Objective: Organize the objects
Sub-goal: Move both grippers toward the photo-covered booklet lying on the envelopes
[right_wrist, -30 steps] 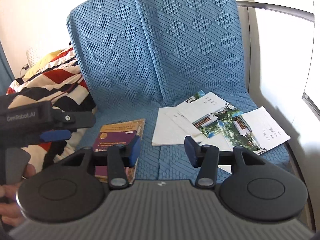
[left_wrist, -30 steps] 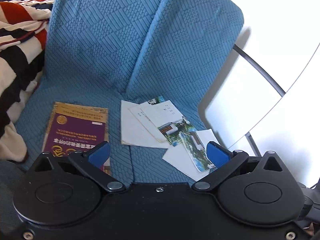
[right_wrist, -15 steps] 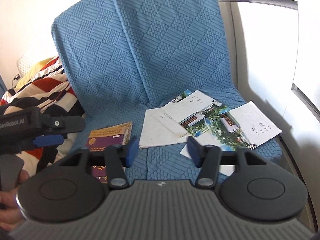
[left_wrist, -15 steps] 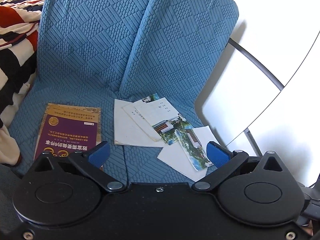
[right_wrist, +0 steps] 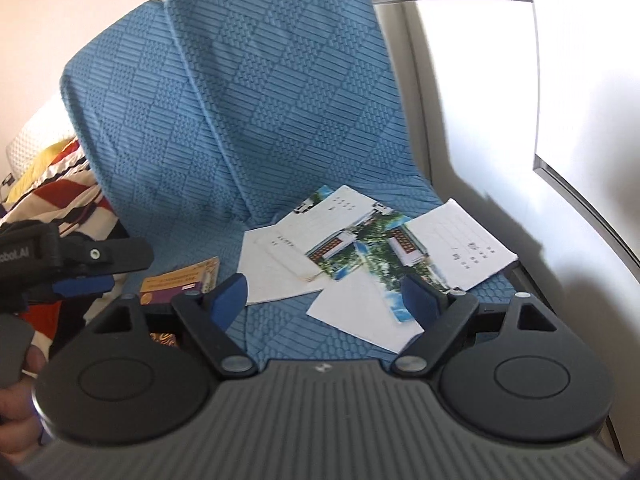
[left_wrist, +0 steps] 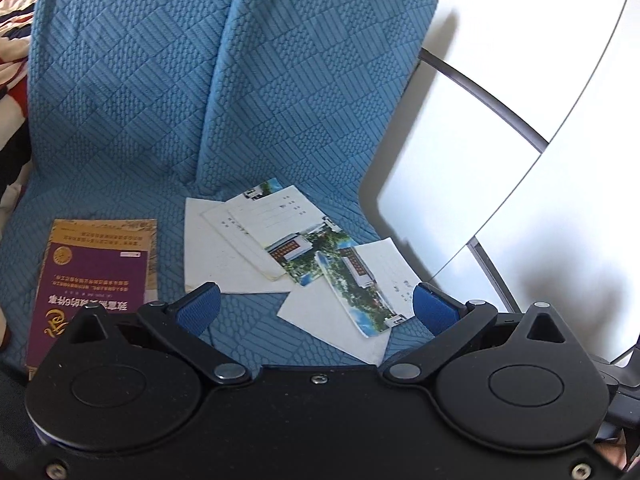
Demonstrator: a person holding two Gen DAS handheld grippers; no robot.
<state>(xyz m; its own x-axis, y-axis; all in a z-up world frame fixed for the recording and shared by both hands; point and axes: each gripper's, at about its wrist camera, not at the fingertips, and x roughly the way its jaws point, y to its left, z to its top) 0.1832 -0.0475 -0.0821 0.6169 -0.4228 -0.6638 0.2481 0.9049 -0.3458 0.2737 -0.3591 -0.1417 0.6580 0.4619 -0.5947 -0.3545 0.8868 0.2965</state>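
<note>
Postcards (left_wrist: 304, 248) and white envelopes (left_wrist: 218, 248) scattered overlapping on blue quilted seat (left_wrist: 248, 320), purple booklet (left_wrist: 94, 276) lying apart at their left. Left gripper (left_wrist: 316, 306) spread wide, empty, above seat. Right gripper (right_wrist: 326, 292) just been opening, now wide, empty.

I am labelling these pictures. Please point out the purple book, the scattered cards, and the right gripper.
purple book (left_wrist: 94, 276), left wrist view, on its cover
cards (right_wrist: 340, 248), right wrist view, on a photo card
right gripper (right_wrist: 326, 296), right wrist view, between its fingertips
</note>
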